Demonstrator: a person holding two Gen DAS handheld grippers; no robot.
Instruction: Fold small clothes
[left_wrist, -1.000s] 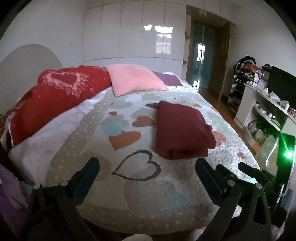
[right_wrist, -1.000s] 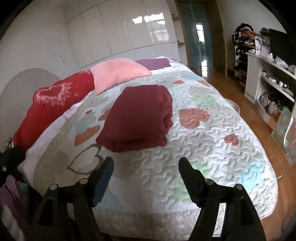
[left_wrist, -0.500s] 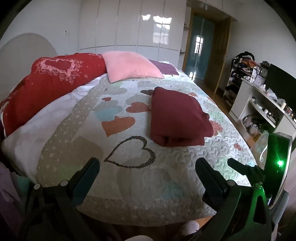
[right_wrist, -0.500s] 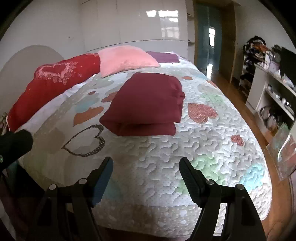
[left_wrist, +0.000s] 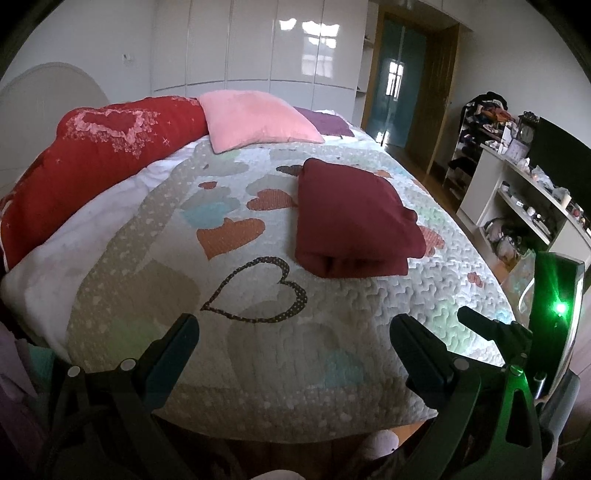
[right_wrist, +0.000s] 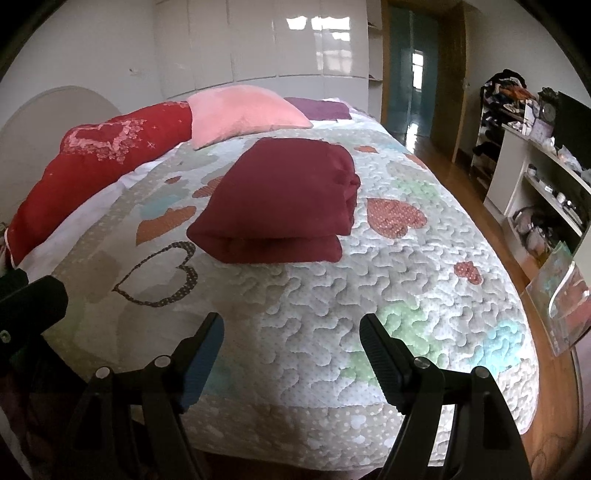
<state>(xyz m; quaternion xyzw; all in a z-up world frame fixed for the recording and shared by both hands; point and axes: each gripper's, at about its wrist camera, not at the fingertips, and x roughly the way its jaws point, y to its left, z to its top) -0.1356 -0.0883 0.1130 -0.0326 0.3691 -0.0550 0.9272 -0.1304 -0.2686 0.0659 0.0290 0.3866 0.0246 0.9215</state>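
Observation:
A dark red garment (left_wrist: 354, 218) (right_wrist: 280, 199) lies folded into a thick rectangle in the middle of the bed, its folded edge facing me. My left gripper (left_wrist: 295, 332) hovers over the foot of the quilt (left_wrist: 258, 350), well short of the garment, jaws wide apart and empty. My right gripper (right_wrist: 291, 328) is likewise open and empty above the quilt (right_wrist: 424, 295), a little short of the garment. In the left wrist view the right gripper (left_wrist: 495, 328) shows at the right with a green light. A black part of the left gripper (right_wrist: 29, 306) shows at the left edge of the right wrist view.
A red heart pillow (left_wrist: 99, 162) and a pink pillow (left_wrist: 255, 120) lie at the head of the bed. White shelving (right_wrist: 546, 192) with clutter stands along the right wall, a wooden floor (right_wrist: 461, 177) between it and the bed. A doorway (left_wrist: 399, 85) opens behind.
Both views have tipped a little, so the garment sits slightly further from the fingers. Both grippers stay open and empty; the garment has not moved.

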